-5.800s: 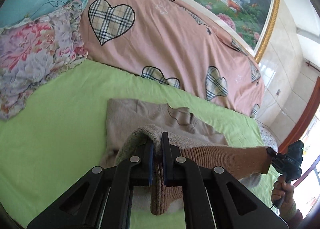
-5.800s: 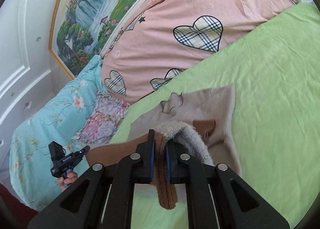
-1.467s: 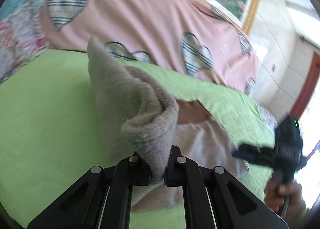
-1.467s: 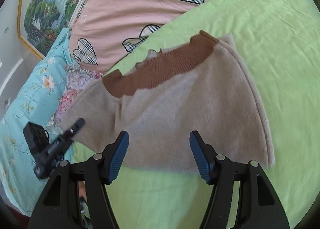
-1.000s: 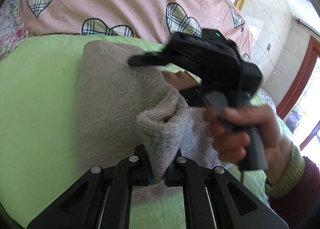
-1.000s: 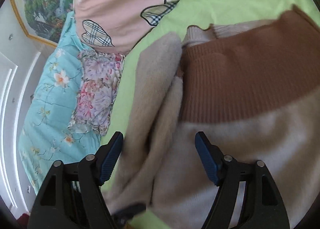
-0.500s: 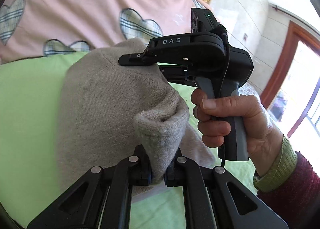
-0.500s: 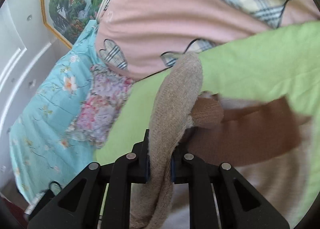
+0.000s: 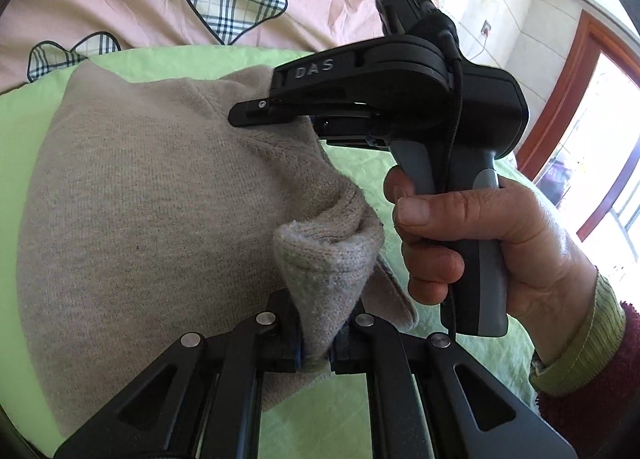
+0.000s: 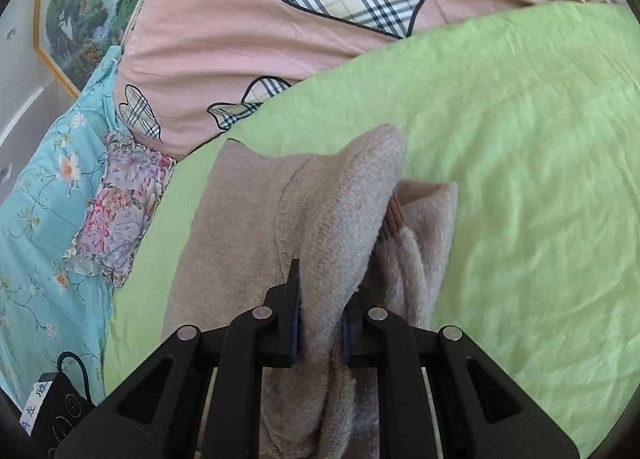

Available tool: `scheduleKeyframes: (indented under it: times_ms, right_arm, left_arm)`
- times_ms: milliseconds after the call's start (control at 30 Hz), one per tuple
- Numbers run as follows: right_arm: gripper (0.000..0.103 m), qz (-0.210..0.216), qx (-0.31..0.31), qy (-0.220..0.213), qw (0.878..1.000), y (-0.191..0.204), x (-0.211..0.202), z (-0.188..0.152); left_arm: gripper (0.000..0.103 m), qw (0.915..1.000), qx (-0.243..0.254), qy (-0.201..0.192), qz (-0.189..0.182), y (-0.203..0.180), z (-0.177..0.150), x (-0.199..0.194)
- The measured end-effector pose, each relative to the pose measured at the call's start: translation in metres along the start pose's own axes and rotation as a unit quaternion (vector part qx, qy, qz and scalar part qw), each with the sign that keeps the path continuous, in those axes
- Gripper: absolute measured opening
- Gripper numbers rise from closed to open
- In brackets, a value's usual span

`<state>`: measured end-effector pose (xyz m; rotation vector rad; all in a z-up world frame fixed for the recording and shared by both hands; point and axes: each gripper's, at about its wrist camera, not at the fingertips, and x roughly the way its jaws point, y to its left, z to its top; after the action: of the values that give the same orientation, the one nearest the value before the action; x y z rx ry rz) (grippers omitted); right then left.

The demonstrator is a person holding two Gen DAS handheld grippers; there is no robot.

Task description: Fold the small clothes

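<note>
Both tongs grip the beige sweater (image 9: pixel 140 199), which lies partly on the green bed sheet (image 10: pixel 520 139) with its gripped edges raised off it. The left tongs (image 9: pixel 316 343) are clamped tight on a bunched fold of knit at the near edge; the cloth rises out of the jaws in a thick hump. The right tongs (image 10: pixel 320 323) are likewise closed on a doubled ridge of sweater, with fleecy lining and a sliver of brown ribbing showing just beside the jaws. In the left view, the person's right hand (image 9: pixel 480 239) holds the handle of the right tool, whose jaws pinch the far side of the same garment.

The step in hand looks like a fold-over: two points on one edge are lifted together, ready to be carried across the body of the sweater. The next move probably calls for both tools to travel the same way at the same height, so the lifted edge stays straight, then lowering it flat before either grip lets go. The pink quilt (image 10: pixel 280 39) with plaid hearts lies beyond, clear of the work.
</note>
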<state>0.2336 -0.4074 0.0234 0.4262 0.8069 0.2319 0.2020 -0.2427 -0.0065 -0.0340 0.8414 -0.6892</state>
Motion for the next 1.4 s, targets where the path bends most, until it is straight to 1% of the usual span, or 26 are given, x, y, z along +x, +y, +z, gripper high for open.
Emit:
scheduleKeyframes:
  times_ms: [100, 167, 200, 233, 300, 333, 367, 400, 433, 467, 500, 533, 567, 633, 700, 767, 900, 1000, 1100, 1167, 1200, 1233, 1267, 1333, 1367, 1400]
  right_arm:
    - [0.017, -0.031, -0.004, 0.016, 0.999, -0.007, 0.013, -0.003]
    - [0.021, -0.041, -0.005, 0.019, 0.999, -0.01, 0.013, -0.007]
    - [0.026, -0.041, -0.001, 0.014, 0.999, -0.011, 0.009, -0.01]
    - [0.027, -0.042, 0.004, 0.008, 0.999, -0.012, 0.003, -0.012]
    - [0.03, -0.048, 0.005, 0.001, 0.999, -0.012, -0.008, -0.018]
    - [0.033, -0.054, 0.004, -0.001, 0.999, -0.01, -0.014, -0.021]
    - [0.041, -0.057, 0.004, -0.003, 0.998, -0.009, -0.02, -0.025]
    - [0.054, -0.057, 0.005, -0.006, 0.998, -0.008, -0.024, -0.028]
    - [0.06, -0.059, 0.006, -0.01, 0.998, -0.006, -0.03, -0.032]
    - [0.07, -0.062, 0.008, -0.017, 0.998, -0.005, -0.036, -0.037]
    - [0.074, -0.062, 0.009, -0.023, 0.998, -0.004, -0.04, -0.04]
    - [0.074, -0.058, 0.011, -0.025, 0.998, -0.004, -0.044, -0.044]
    - [0.074, -0.054, 0.014, -0.025, 0.998, -0.004, -0.047, -0.048]
    - [0.075, -0.049, 0.025, -0.018, 0.998, -0.007, -0.049, -0.053]
    - [0.075, -0.042, 0.035, -0.01, 0.998, -0.01, -0.049, -0.057]
    - [0.075, -0.038, 0.042, -0.004, 0.998, -0.013, -0.045, -0.059]
    - [0.075, -0.024, 0.058, 0.005, 0.998, -0.015, -0.038, -0.06]
    - [0.075, -0.019, 0.067, 0.011, 0.998, -0.018, -0.031, -0.059]
    - [0.075, -0.019, 0.079, 0.017, 0.997, -0.022, -0.025, -0.059]
    - [0.075, -0.015, 0.085, 0.015, 0.996, -0.023, -0.021, -0.058]
    - [0.075, -0.012, 0.089, 0.015, 0.996, -0.024, -0.018, -0.057]
    - [0.075, -0.01, 0.094, 0.019, 0.995, -0.024, -0.013, -0.057]
    - [0.075, -0.011, 0.094, 0.024, 0.995, -0.024, -0.009, -0.056]
    - [0.054, -0.012, 0.084, 0.034, 0.996, -0.019, -0.003, -0.055]
    - [0.045, -0.003, 0.09, 0.041, 0.995, -0.018, 0.0, -0.056]
    - [0.042, -0.013, 0.092, 0.039, 0.995, -0.015, 0.0, -0.057]
  left_arm:
    - [0.013, 0.9997, -0.002, 0.026, 0.003, -0.004, -0.006, 0.013]
    - [0.02, 0.9994, -0.007, 0.033, -0.011, -0.002, -0.009, 0.009]
    - [0.023, 0.9991, -0.011, 0.034, -0.021, 0.0, -0.012, 0.002]
    - [0.028, 0.999, -0.013, 0.034, -0.026, 0.001, -0.014, -0.004]
    - [0.032, 0.9989, -0.015, 0.029, -0.033, 0.003, -0.02, -0.023]
    - [0.039, 0.9991, -0.015, 0.026, -0.031, 0.005, -0.022, -0.029]
    - [0.047, 0.9992, -0.016, 0.023, -0.028, 0.007, -0.024, -0.037]
    - [0.05, 0.9994, -0.019, 0.015, -0.025, 0.013, -0.026, -0.05]
    - [0.055, 0.9994, -0.024, 0.01, -0.023, 0.017, -0.029, -0.058]
    - [0.063, 0.9993, -0.029, 0.005, -0.021, 0.023, -0.029, -0.067]
    - [0.069, 0.9992, -0.037, -0.001, -0.016, 0.03, -0.029, -0.076]
    - [0.075, 0.9989, -0.046, -0.009, -0.009, 0.038, -0.033, -0.087]
    - [0.075, 0.9982, -0.057, -0.019, 0.002, 0.05, -0.033, -0.097]
    - [0.077, 0.9969, -0.074, -0.024, 0.014, 0.069, -0.028, -0.105]
    - [0.078, 0.9945, -0.099, -0.022, 0.024, 0.094, -0.023, -0.106]
    - [0.079, 0.9913, -0.128, -0.011, 0.028, 0.114, -0.018, -0.102]
    - [0.079, 0.9817, -0.19, 0.01, -0.006, 0.147, -0.01, -0.087]
    - [0.079, 0.9781, -0.206, 0.02, -0.018, 0.158, -0.009, -0.077]
    - [0.081, 0.9725, -0.225, 0.045, -0.036, 0.17, -0.001, -0.048]
    - [0.086, 0.9689, -0.236, 0.055, -0.052, 0.177, 0.002, -0.033]
    - [0.087, 0.9666, -0.242, 0.059, -0.058, 0.181, 0.004, -0.022]
    - [0.085, 0.966, -0.244, 0.057, -0.062, 0.182, 0.005, -0.015]
    - [0.079, 0.9673, -0.24, 0.05, -0.063, 0.182, 0.007, -0.012]
    - [0.06, 0.9727, -0.219, 0.046, -0.063, 0.177, 0.013, -0.009]
    - [0.054, 0.9752, -0.21, 0.046, -0.051, 0.173, 0.015, -0.009]
    - [0.051, 0.9783, -0.198, 0.04, -0.044, 0.168, 0.016, -0.014]
